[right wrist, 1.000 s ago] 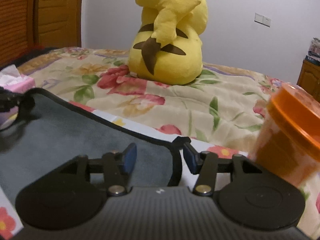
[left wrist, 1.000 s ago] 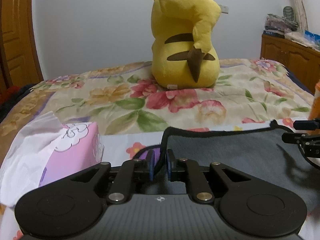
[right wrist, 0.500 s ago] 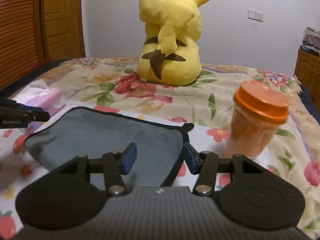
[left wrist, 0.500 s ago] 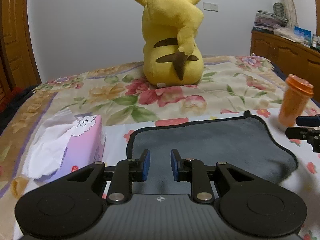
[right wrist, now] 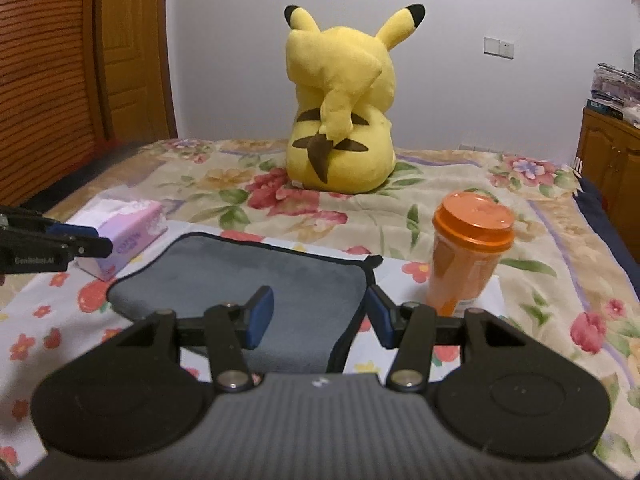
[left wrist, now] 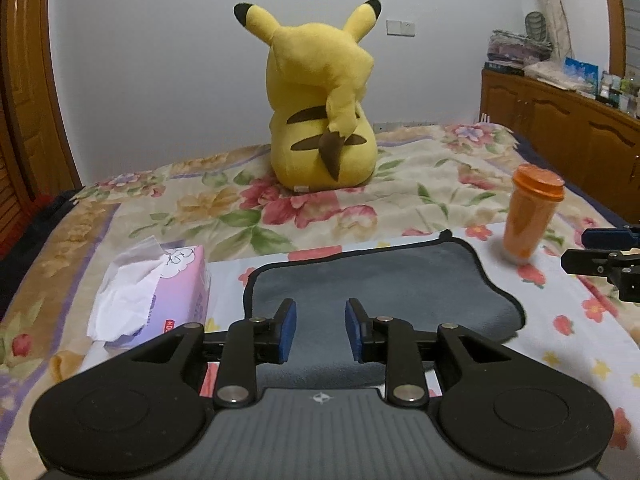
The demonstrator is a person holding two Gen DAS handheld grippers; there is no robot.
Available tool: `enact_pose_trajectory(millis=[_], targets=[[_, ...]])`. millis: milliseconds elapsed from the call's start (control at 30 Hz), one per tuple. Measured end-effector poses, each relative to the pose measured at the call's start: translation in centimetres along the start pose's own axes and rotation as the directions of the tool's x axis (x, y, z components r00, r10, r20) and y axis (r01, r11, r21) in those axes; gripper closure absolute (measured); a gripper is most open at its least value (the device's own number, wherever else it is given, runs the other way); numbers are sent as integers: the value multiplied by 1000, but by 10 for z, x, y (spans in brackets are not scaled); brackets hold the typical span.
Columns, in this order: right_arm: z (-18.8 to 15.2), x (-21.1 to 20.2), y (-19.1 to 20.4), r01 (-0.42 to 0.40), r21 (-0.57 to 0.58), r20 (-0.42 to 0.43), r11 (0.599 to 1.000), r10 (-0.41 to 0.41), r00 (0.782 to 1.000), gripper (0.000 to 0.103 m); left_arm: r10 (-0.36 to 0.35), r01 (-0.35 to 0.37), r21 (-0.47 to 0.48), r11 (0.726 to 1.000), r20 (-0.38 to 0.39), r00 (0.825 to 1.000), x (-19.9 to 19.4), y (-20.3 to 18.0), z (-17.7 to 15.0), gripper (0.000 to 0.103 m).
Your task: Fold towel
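A grey towel with a black hem (left wrist: 380, 284) lies folded over on the flowered bed; it also shows in the right wrist view (right wrist: 256, 276). My left gripper (left wrist: 320, 330) is open and empty, raised over the towel's near left part. My right gripper (right wrist: 320, 316) is open and empty, above the towel's near right edge. The right gripper's fingers show at the right edge of the left wrist view (left wrist: 600, 258), and the left gripper's at the left edge of the right wrist view (right wrist: 60, 242).
A pink tissue box (left wrist: 160, 292) sits left of the towel. An orange lidded cup (right wrist: 466, 256) stands right of it. A yellow plush toy (left wrist: 320, 120) sits at the back of the bed. A wooden cabinet (left wrist: 560, 120) is at the right.
My left gripper let go of the towel's corner and opened. Both grippers drew back and up from the towel, which now lies flat.
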State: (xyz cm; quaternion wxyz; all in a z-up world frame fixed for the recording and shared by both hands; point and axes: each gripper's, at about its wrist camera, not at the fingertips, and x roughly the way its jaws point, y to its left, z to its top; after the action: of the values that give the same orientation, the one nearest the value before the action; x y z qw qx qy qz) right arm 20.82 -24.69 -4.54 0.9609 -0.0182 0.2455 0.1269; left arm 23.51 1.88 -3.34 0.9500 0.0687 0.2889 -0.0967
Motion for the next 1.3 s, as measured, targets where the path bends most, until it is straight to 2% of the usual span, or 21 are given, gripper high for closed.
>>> enact_pose_trajectory(millis=[167,267,367,433,467,533,700,867,1067,1300], targets=[[-4,-17,4,-1,11,7,1000,1,1000,51,-1,1,-1,1000,6,1000,-18,-6,-5,65],[-8,-24,6,4,19,4,1000,-4,1000,51,-6,6,-10,1000,-1,1000,-25,-9,-10,57],[-13,-30,8,12,18,3,1000,-12,1000,49,-3,3,-12,1000,1,1000,-32,-12,-14,38],[-15,-33,9,21,21,2,1000,-21,1000,41,3,-3,-12,1000,9,1000,-36,-14,-16,25],[-17,-34,8,25,27,3,999,-25,1000,38,5,-5,-11,1000,11,1000,-39,-15,-18,23],[-20,-35,8,32,36,-2,999,-32,999,36,11,-11,-12,1000,12,1000,-42,-17,-20,12],[-29,-41,8,46,42,-2,998,-46,999,21,9,-9,-30,999,14,1000,-50,-21,-27,1],[-34,-43,11,54,44,3,998,-55,999,1,17,-17,-32,999,12,1000,-56,-23,-32,0],[-41,-44,16,58,45,-17,997,-57,998,0,4,-4,-37,999,7,1000,-64,-30,-39,0],[-47,-60,21,64,66,-23,996,-63,998,0,39,-39,-48,998,-7,999,-83,-35,-43,0]])
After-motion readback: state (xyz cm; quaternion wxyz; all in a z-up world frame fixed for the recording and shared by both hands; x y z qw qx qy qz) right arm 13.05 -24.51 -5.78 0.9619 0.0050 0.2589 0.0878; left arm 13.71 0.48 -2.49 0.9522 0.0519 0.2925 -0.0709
